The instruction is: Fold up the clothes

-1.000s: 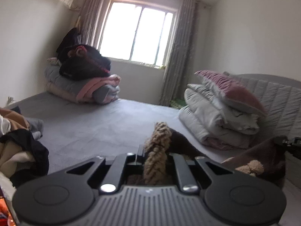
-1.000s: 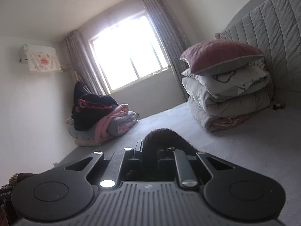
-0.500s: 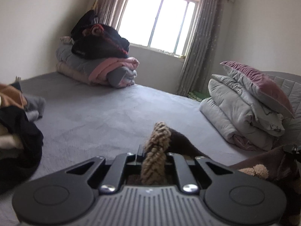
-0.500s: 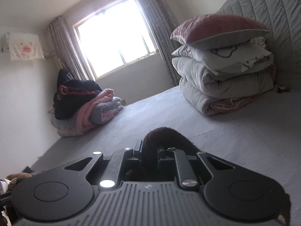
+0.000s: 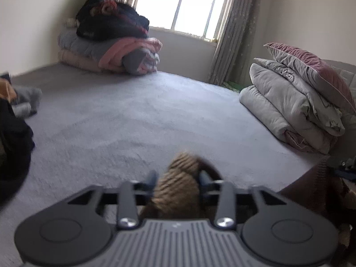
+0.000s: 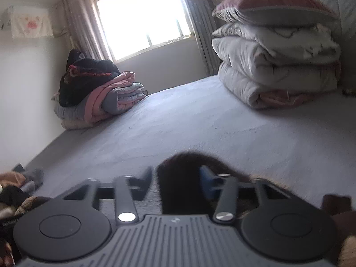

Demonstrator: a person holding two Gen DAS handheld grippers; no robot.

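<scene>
A dark brown garment with a tan ribbed knit edge (image 5: 178, 182) sits between the fingers of my left gripper (image 5: 178, 176), whose jaws stand apart around it, low over the grey bed (image 5: 144, 115). My right gripper (image 6: 175, 176) has its jaws apart too, with a dark brown fold (image 6: 180, 178) of the same garment between them. More of the garment hangs at the left wrist view's right edge (image 5: 311, 187). The right gripper shows there (image 5: 344, 164).
A pile of unfolded clothes (image 5: 13, 120) lies at the left. Folded quilts with dark clothes on top (image 5: 106, 44) sit at the far wall under the window. Stacked grey duvets and a pink pillow (image 5: 300, 98) stand at the right by the headboard.
Both grippers have dropped lower toward the bed and tilted down. Both sets of jaws have spread wider; the cloth still lies between them.
</scene>
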